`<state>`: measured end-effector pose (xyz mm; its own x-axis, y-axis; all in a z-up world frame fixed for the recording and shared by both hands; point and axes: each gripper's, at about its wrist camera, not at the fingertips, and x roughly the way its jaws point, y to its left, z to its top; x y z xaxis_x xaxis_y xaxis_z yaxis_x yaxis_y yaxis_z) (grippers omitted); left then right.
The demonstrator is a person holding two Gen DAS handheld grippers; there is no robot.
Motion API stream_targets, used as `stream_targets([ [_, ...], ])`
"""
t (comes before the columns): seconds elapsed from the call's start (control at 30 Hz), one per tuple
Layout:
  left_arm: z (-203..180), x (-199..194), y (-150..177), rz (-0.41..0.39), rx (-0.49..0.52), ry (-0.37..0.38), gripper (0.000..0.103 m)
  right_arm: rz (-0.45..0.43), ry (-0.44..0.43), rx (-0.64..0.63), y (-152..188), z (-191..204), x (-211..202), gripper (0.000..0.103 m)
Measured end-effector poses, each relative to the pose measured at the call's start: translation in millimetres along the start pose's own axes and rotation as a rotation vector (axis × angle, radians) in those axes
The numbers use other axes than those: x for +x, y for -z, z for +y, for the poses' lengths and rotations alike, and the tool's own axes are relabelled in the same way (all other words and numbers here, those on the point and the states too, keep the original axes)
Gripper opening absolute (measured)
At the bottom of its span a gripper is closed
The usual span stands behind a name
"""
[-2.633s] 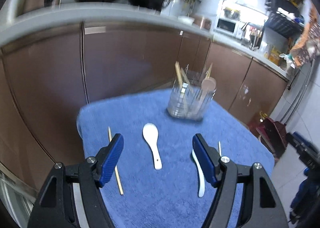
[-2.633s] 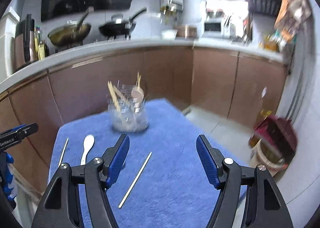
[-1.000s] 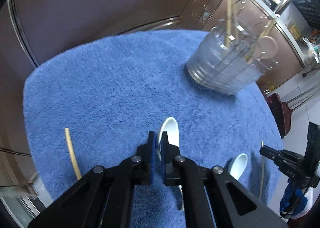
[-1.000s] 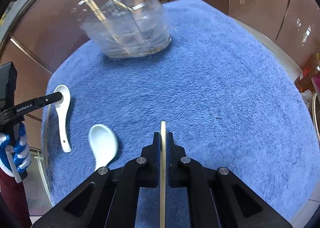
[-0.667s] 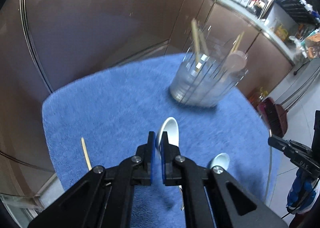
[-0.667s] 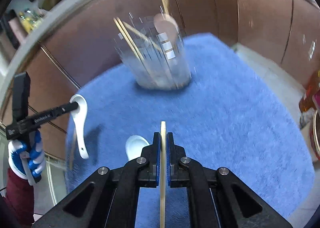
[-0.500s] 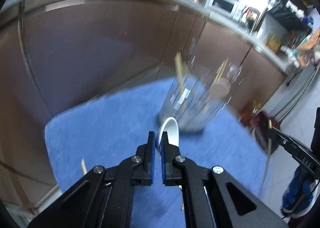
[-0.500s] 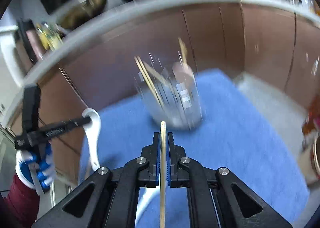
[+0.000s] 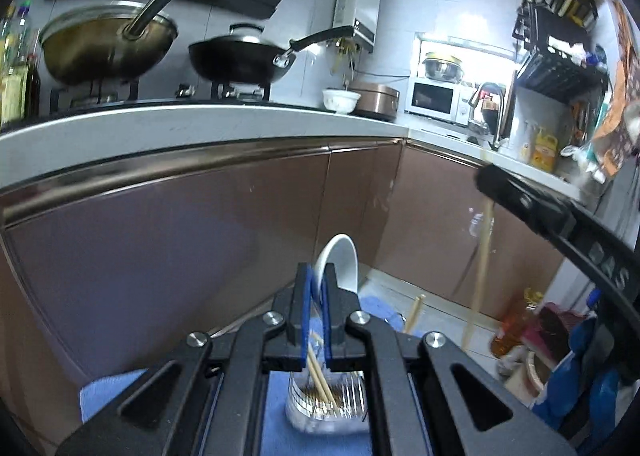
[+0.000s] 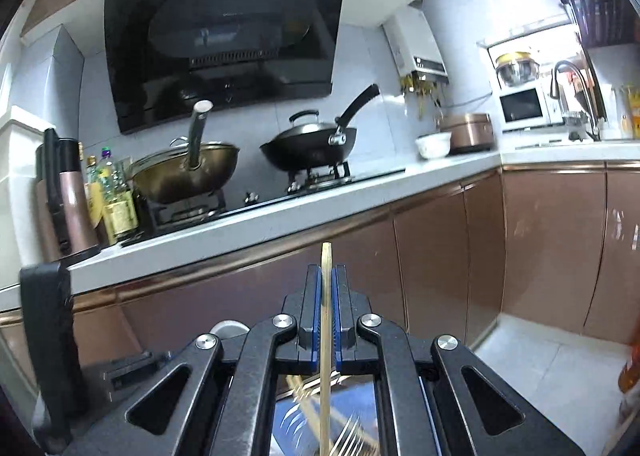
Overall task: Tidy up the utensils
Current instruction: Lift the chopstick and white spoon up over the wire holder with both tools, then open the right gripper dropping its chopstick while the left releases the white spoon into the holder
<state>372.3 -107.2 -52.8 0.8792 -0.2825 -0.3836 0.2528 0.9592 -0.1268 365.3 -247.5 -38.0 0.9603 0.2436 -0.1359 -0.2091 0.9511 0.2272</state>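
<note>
My left gripper (image 9: 315, 274) is shut on a white ceramic spoon (image 9: 339, 262), whose bowl sticks up past the blue pads. Below it, seen between the gripper arms, stands the clear utensil holder (image 9: 326, 408) with chopsticks in it, on the blue towel (image 9: 276, 416). My right gripper (image 10: 327, 276) is shut on a wooden chopstick (image 10: 326, 376) that runs upright between the pads. In the left wrist view the right gripper's black finger (image 9: 560, 216) crosses the upper right, with the chopstick (image 9: 480, 268) hanging from it. The holder's rim (image 10: 344, 436) shows blurred under the right gripper.
Brown cabinet doors (image 9: 200, 236) and a white counter edge (image 9: 200, 124) fill the view ahead. Two pans (image 10: 312, 148) sit on the hob. A microwave (image 9: 436, 100) and sink tap stand at the right. A dark bin and bottle (image 9: 516, 328) are on the floor at right.
Both grippers have risen from the towel and tilted up toward level, the left carrying the white spoon, the right the chopstick. The holder has dropped to the bottom of both views.
</note>
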Motion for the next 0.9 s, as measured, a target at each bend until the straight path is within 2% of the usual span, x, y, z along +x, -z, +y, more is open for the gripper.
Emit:
stream_targets([
  [0.1, -5.4, 16.2, 8.4, -0.031, 0.006, -0.025, 0.004, -0.027, 0.025, -0.007, 6.9, -9.2, 21.3, 0.005],
  [0.33, -11.7, 45.5, 29.7, -0.062, 0.041, -0.066, 0.004, -0.055, 0.077, -0.040, 37.4, -19.2, 40.0, 0.005],
  [0.63, -8.4, 63.2, 58.6, -0.041, 0.017, -0.058, 0.005, 0.013, 0.099, -0.104, 81.0, -21.8, 38.3, 0.006],
  [0.7, -6.9, 61.5, 61.5, -0.039, -0.001, -0.050, 0.007, 0.030, 0.105, -0.113, 85.9, -22.2, 34.7, 0.010],
  [0.77, -5.2, 58.0, 61.3, -0.031, -0.009, -0.034, 0.009, 0.042, 0.111, -0.112, 88.0, -24.1, 29.4, 0.030],
  [0.87, -1.8, 46.1, 59.3, -0.044, -0.011, -0.035, 0.023, 0.034, 0.118, -0.091, 81.9, -27.3, 13.7, 0.032],
  [0.9, -0.9, 40.0, 57.3, -0.054, -0.010, -0.038, 0.024, 0.029, 0.120, -0.083, 79.0, -28.1, 8.6, 0.032],
])
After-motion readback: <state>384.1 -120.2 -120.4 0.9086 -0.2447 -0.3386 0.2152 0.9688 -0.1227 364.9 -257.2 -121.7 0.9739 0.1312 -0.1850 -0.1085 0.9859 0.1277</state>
